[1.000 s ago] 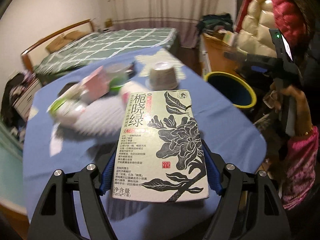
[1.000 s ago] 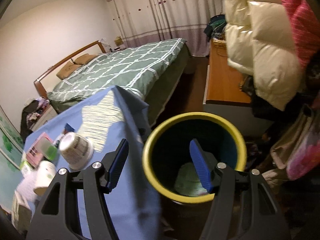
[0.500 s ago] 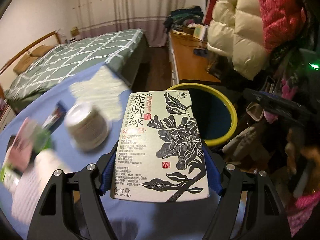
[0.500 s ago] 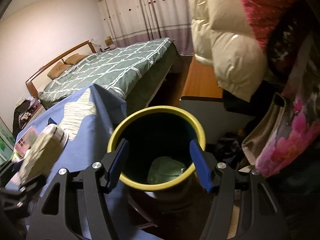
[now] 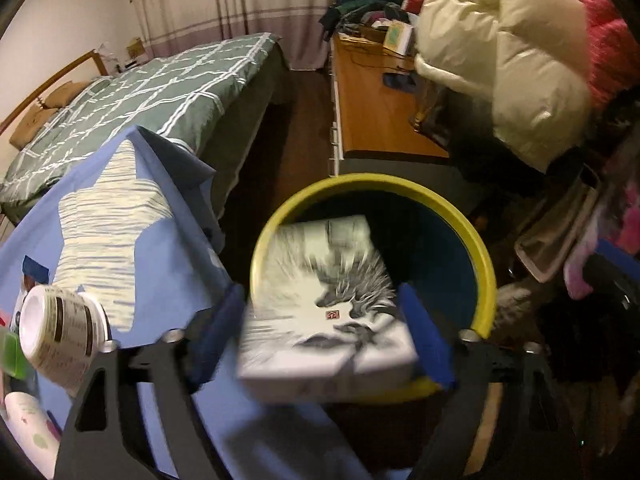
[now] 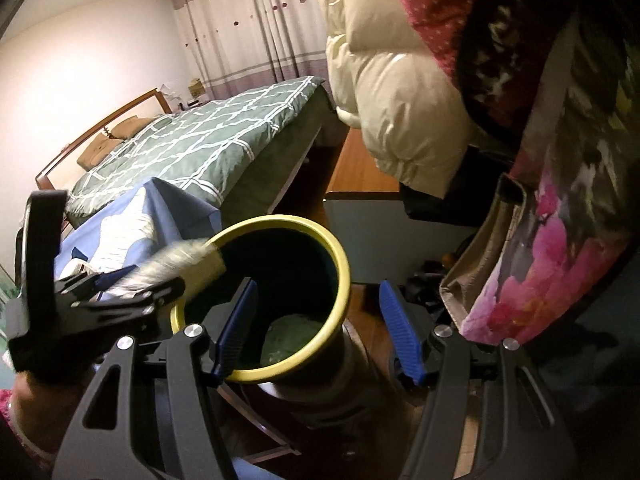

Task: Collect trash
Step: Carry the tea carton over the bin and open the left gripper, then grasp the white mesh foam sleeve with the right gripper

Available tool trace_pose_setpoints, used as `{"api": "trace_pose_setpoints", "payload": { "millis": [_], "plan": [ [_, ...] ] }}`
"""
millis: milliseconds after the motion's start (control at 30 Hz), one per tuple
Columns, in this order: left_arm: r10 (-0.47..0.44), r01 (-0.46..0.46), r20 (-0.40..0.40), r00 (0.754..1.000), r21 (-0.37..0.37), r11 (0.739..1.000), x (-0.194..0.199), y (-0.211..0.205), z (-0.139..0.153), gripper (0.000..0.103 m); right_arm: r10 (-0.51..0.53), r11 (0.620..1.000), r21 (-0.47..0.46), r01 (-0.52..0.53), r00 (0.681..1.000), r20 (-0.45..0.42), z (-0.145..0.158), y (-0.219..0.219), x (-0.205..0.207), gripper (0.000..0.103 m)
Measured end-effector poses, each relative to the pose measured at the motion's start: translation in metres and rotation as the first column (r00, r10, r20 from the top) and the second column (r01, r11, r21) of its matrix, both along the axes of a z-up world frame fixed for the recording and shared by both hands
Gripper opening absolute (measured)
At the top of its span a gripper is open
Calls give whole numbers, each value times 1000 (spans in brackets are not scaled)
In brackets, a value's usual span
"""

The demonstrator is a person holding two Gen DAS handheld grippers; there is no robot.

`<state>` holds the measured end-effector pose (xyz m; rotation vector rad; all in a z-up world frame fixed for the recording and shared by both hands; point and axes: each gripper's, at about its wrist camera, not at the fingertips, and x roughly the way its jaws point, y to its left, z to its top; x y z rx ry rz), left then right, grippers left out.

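Box (image 5: 326, 300), white with black floral print, appears motion-blurred in the left wrist view, sitting between the spread blue pads of the left gripper (image 5: 324, 336) directly over the mouth of the yellow-rimmed bin (image 5: 486, 280); contact with the pads cannot be told, so it is judged released there to drop inside, clear of the blue tablecloth (image 5: 168, 264). Right wrist view: right gripper (image 6: 318, 328) spread wide and empty, parked above the same bin, box a pale blur at its near rim.

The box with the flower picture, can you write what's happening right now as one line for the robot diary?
step: drop trash | left gripper: open | box: blurred, tipping over yellow-rimmed bin | right gripper: open, holding nothing, above bin
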<state>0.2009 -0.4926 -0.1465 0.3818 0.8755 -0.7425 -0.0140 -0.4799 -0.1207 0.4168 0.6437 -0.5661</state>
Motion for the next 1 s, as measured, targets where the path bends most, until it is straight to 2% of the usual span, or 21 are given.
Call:
{"api": "trace_pose_setpoints", "payload": {
  "millis": [167, 400, 567, 733, 833, 933, 1000],
  "plan": [
    [44, -44, 17, 999, -37, 998, 0, 22, 16, 89, 5, 1000, -5, -5, 1000, -9, -2, 2, 1, 62],
    [165, -160, 44, 985, -102, 982, -19, 123, 47, 94, 59, 998, 20, -59, 998, -19, -9, 18, 20, 62],
    [284, -272, 120, 951, -112, 956, -33, 205, 70, 94, 156, 987, 32, -155, 987, -26, -9, 52, 47, 62],
    [420, -399, 225, 879, -136, 907, -46, 290, 98, 96, 274, 962, 27, -273, 962, -24, -3, 108, 79, 62],
    [513, -488, 267, 816, -159, 859, -53, 348, 112, 97, 344, 939, 24, -344, 939, -26, -2, 141, 95, 62],
    [577, -549, 269, 771, -178, 817, -55, 392, 117, 97, 427, 904, 25, -427, 904, -21, 1, 184, 112, 62],
    [617, -589, 265, 741, -184, 787, -57, 422, 116, 97, 493, 870, 23, -493, 870, -15, 4, 219, 123, 62]
  ]
}}
